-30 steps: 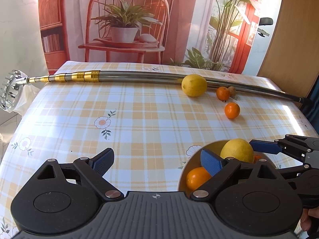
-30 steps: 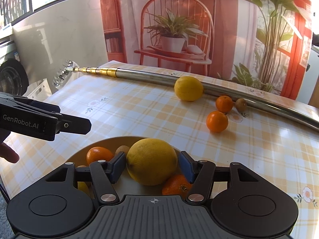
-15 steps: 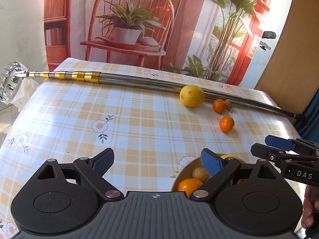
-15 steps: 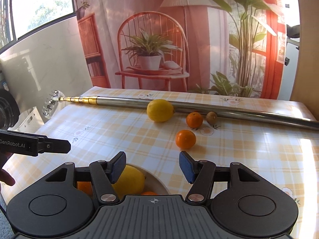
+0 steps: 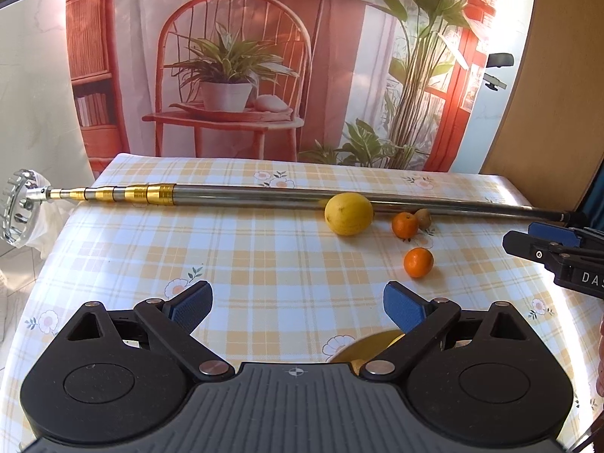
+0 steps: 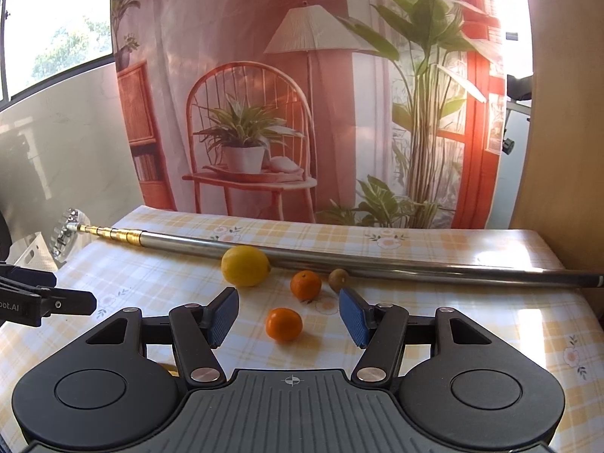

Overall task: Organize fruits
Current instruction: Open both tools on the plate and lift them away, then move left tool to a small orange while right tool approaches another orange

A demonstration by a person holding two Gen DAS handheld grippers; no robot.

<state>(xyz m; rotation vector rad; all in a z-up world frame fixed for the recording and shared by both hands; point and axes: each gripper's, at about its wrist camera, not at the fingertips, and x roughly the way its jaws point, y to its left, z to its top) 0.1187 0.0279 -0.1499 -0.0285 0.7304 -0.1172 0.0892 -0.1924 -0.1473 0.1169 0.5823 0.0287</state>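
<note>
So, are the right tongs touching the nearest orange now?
Apart. The right wrist view shows the right tongs open, with tablecloth visible between the nearest orange and each blue pad.

We see a glossy, plastic-looking checked tablecloth (image 6: 434,324) catching sunlight beneath a polished metal pole (image 6: 377,262) with shiny gold-coloured telescopic sections. Before it lie a lemon (image 6: 245,266) with dimpled matt skin and a mandarin (image 6: 284,324) with a faint sheen. Our right gripper (image 6: 288,315) shows matt black plastic and ribbed blue pads (image 6: 351,319).
</note>
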